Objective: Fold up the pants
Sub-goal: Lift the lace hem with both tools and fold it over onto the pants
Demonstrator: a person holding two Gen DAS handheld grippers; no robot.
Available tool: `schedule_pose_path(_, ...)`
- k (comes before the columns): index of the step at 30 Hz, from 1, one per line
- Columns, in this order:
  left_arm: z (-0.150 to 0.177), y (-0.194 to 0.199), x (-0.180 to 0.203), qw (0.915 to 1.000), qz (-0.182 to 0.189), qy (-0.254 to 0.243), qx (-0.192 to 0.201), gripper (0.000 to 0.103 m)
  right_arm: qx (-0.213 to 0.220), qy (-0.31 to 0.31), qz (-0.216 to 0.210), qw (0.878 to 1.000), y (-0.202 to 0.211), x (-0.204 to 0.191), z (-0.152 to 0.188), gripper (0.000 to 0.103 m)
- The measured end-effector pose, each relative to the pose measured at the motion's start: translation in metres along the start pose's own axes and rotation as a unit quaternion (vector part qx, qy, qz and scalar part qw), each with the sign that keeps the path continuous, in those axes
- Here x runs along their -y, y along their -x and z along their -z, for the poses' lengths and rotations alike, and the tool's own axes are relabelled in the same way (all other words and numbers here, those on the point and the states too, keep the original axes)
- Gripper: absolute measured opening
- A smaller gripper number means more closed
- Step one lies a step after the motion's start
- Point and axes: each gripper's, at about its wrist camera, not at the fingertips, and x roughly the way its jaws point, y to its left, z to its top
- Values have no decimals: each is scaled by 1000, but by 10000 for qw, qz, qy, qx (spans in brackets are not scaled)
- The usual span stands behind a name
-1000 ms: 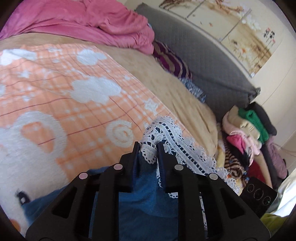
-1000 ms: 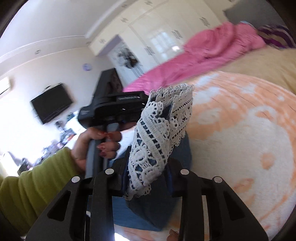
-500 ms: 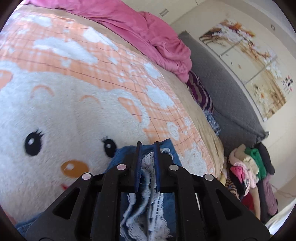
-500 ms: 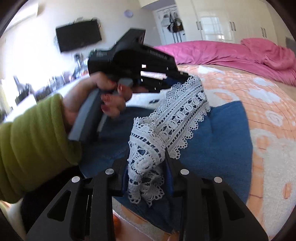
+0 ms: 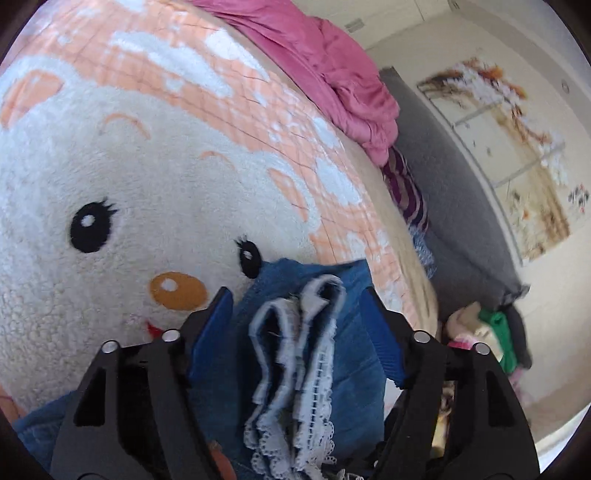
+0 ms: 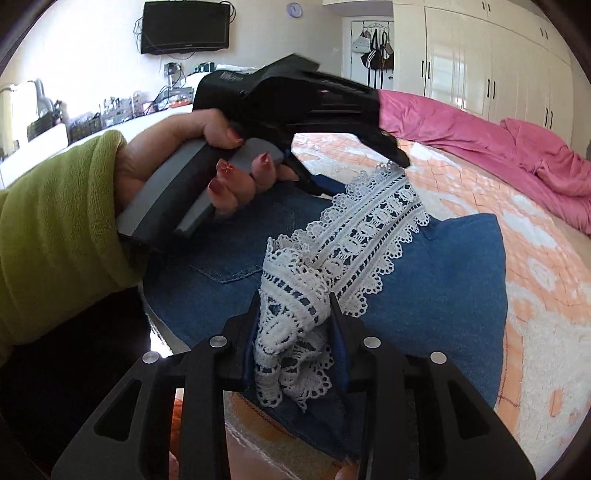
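Blue denim pants with a white lace hem lie folded on an orange and white blanket on the bed. My right gripper is shut on the bunched lace hem near the front edge. My left gripper is open, its jaws wide apart on either side of the lace hem, which rests loose on the denim. In the right wrist view the left gripper sits just past the far end of the lace, held by a hand in a green sleeve.
The blanket shows a cartoon bear face. A pink duvet lies bunched at the far side of the bed. A grey headboard and a pile of clothes are to the right. White wardrobes and a wall television stand behind.
My left gripper has opened and let go of the lace hem. The pants have come down from held up to lying on the blanket. My right gripper still holds the lace.
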Motion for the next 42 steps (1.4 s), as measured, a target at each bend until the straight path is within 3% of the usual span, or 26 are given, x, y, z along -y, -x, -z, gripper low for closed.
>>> schedule_pose_path(2,3,-5,10,9986,-403,-325,-57,9,5,18,-52,10000,1,0,1,40)
schedule_pose_path(5,10,9,7,9982,-552,-252,-4,9,-13,0,-179,9998,2,0,1,46)
schedule_pose_path(6,14,15,5,9981,-566,-241,58,9,-11,-9,-253,9997,4,1,2,53)
schedule_pose_path(9,22,23,1,9906,-1262,-499,181,13,-13,-30,-335,9994,9,4,4,72)
schedule_pose_path(11,23,16,-6,9944,-1002,-324,103,13,16,-171,-378,9991,12,11,5,74)
schedule_pose_path(16,21,16,-5,9953,-801,-395,365,14,392,-654,-653,9949,36,32,5,81)
schedule_pose_path(19,20,13,-7,9954,-751,-325,497,14,633,-1000,-804,9897,48,47,6,81)
schedule_pose_path(21,16,10,-5,9945,-854,-334,500,14,561,-1187,-825,9879,46,53,7,80)
schedule_pose_path(23,17,8,-2,9920,-1078,-434,491,14,309,-1090,-820,9902,37,51,7,63)
schedule_pose_path(24,16,5,2,9902,-1217,-507,470,14,175,-990,-814,9916,32,45,7,47)
schedule_pose_path(27,18,2,8,9843,-1563,-709,419,16,-359,-460,-708,9958,14,21,8,40)
schedule_pose_path(34,20,12,7,9793,-1800,-738,551,32,-267,-570,-773,9950,18,20,12,40)
schedule_pose_path(35,20,15,9,9776,-1881,-751,577,38,-192,-628,-788,9947,20,23,12,42)
schedule_pose_path(37,22,22,15,9738,-2009,-823,682,42,40,-797,-781,9937,29,30,10,57)
schedule_pose_path(42,28,34,34,9673,-2144,-1024,887,53,337,-1017,-547,9927,41,43,9,60)
